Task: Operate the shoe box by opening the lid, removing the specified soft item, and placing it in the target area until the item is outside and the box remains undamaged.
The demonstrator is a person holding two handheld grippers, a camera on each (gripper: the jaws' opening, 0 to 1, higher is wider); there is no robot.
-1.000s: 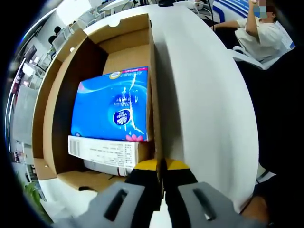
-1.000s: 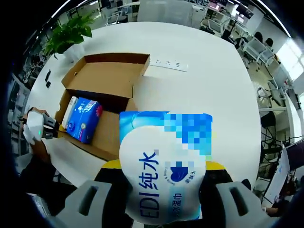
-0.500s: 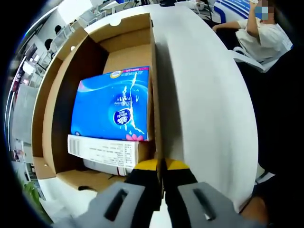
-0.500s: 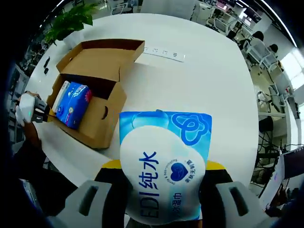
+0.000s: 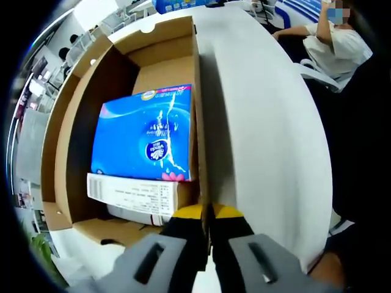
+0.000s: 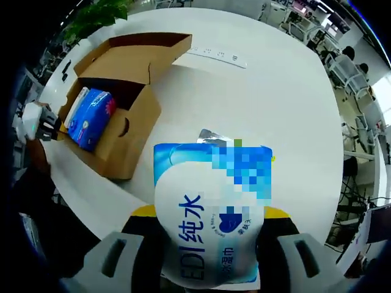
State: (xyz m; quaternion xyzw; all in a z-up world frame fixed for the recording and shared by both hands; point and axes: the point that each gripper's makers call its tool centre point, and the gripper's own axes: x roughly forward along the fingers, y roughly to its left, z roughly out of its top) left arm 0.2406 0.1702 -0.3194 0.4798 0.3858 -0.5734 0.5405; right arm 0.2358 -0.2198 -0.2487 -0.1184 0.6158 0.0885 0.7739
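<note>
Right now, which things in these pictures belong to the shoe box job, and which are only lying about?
Part of the job:
- shoe box, lid open
- wet wipes pack, held in the right tongs
- left tongs, shut on the box wall
- white table

Just lying about:
- blue tissue pack in the box
- power strip
- potted plant

My right claw [image 6: 211,244] carries the wet-wipe pack [image 6: 211,213] further across the white worktop [image 6: 287,122], away from the shoe box [image 6: 119,91]: in the right gripper view the box now sits higher and further left than a second ago, and more bare worktop lies between it and the pack. A small grey object [image 6: 214,135] now shows on the worktop just past the pack's far edge.
</note>
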